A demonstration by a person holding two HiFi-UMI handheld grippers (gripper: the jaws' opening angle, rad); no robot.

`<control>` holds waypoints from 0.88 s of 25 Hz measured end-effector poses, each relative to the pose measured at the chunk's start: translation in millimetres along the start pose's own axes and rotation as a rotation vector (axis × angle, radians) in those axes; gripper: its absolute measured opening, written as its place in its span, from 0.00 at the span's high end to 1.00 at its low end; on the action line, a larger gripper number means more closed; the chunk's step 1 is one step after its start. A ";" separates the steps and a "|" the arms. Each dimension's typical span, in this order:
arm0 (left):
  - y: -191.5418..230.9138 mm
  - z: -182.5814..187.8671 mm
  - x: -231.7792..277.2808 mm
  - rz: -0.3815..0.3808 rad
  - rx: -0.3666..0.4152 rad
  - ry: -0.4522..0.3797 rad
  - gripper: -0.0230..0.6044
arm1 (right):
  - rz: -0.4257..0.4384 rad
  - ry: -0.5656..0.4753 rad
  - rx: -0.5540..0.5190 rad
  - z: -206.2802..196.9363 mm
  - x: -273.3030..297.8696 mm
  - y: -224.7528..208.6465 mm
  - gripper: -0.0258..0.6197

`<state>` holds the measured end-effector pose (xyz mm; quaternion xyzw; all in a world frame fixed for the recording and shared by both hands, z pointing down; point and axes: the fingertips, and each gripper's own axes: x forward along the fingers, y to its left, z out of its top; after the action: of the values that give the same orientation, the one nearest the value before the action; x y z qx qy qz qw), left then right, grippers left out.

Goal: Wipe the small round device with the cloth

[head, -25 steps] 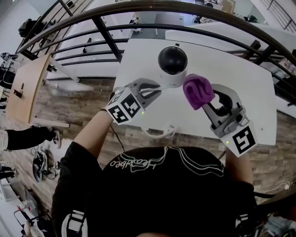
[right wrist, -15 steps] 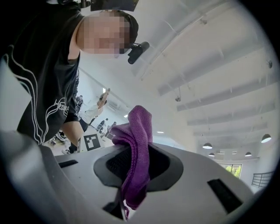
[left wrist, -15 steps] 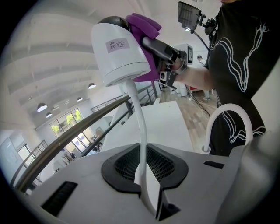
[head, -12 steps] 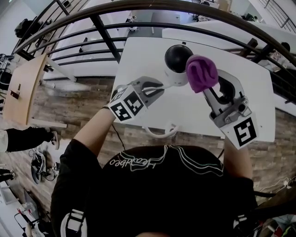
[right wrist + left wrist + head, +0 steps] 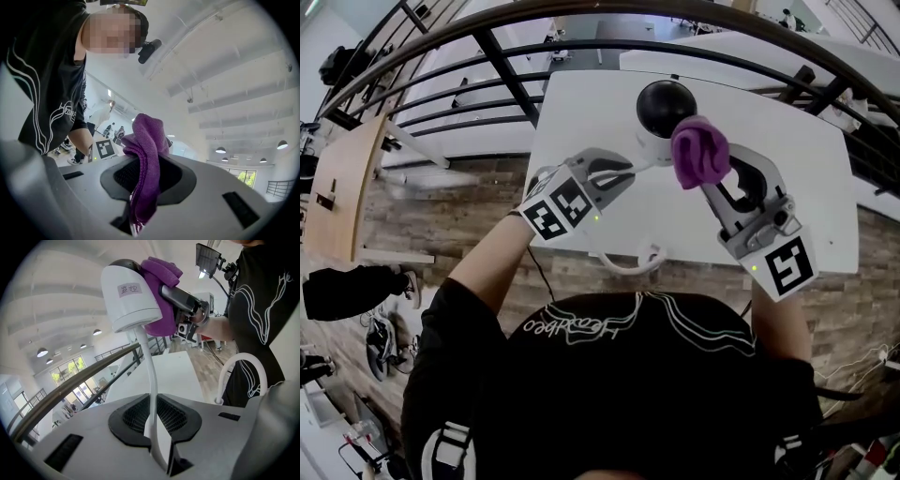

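The dome camera (image 5: 660,118), a small white body capped by a black dome, sits above the far half of the white counter (image 5: 797,178). In the left gripper view its white shell (image 5: 131,296) is seen from below against the ceiling, with a small printed label (image 5: 128,288) on its side. It seems to be held up off the counter, though the head view does not settle this.

The purple cloth (image 5: 700,153) is bunched into a wad and pressed against the camera's right side, touching both the dome and the shell. From the left gripper view the cloth (image 5: 161,291) wraps round the far flank of the shell.

The right hand-held gripper (image 5: 713,190) is clamped on that cloth. In its own view the jaws pinch the lower folds of the cloth (image 5: 146,164), which rises out of them in a tall fold, and the right hand-held gripper (image 5: 139,206) holds nothing else.

A white cable (image 5: 151,380) leaves the underside of the camera and runs straight down into the left hand-held gripper (image 5: 157,437), whose jaws are closed tight on it. In the head view the left hand-held gripper (image 5: 628,172) lies just left of the camera, and the slack cable (image 5: 628,263) loops over the counter's near edge.

A dark metal railing (image 5: 511,70) curves round the far side of the counter.
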<state>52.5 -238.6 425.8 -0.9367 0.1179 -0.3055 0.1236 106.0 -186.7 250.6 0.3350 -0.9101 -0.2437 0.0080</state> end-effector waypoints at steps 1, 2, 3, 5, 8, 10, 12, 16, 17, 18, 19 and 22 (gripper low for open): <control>-0.2 0.2 -0.2 0.000 -0.002 -0.006 0.88 | -0.002 0.004 0.003 -1.6 0.2 2.4 0.86; -0.4 0.5 -0.2 0.000 -0.003 -0.013 0.88 | -0.004 0.008 0.004 -3.4 0.3 5.0 0.86; -0.5 0.2 -0.1 -0.001 -0.006 -0.016 0.88 | -0.006 0.014 0.001 -5.4 0.5 7.6 0.86; 0.0 -1.8 0.3 -0.007 -0.012 -0.014 0.88 | -0.008 0.033 -0.013 -10.9 1.4 13.0 0.86; 2.7 -2.8 0.1 -0.012 -0.016 -0.015 0.88 | -0.014 0.066 -0.026 -18.7 2.9 19.4 0.86; 3.8 -1.4 -1.1 -0.017 -0.011 -0.025 0.88 | -0.024 0.080 -0.021 -21.6 3.8 23.1 0.86; 3.1 2.5 -1.9 -0.027 -0.003 -0.044 0.88 | -0.032 0.095 -0.017 -24.5 3.1 27.5 0.86; 0.1 4.2 -2.0 -0.042 -0.002 -0.058 0.88 | -0.041 0.129 -0.028 -31.9 -0.6 38.9 0.86; -1.1 4.6 -2.2 -0.044 -0.002 -0.061 0.88 | -0.041 0.137 -0.028 -34.1 -1.6 42.6 0.86; -2.8 5.0 -2.4 -0.047 -0.004 -0.065 0.88 | -0.039 0.147 -0.023 -36.9 -3.0 46.7 0.86; -4.4 5.4 -2.4 -0.051 -0.009 -0.070 0.88 | -0.034 0.160 -0.015 -40.6 -4.7 51.1 0.86; -4.1 5.7 -3.2 -0.072 -0.035 -0.089 0.88 | -0.013 0.203 -0.001 -54.4 -6.0 62.5 0.86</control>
<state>54.1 -232.9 420.9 -0.9551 0.0838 -0.2656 0.1010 82.5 -165.8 327.5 0.3638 -0.9023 -0.2092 0.0989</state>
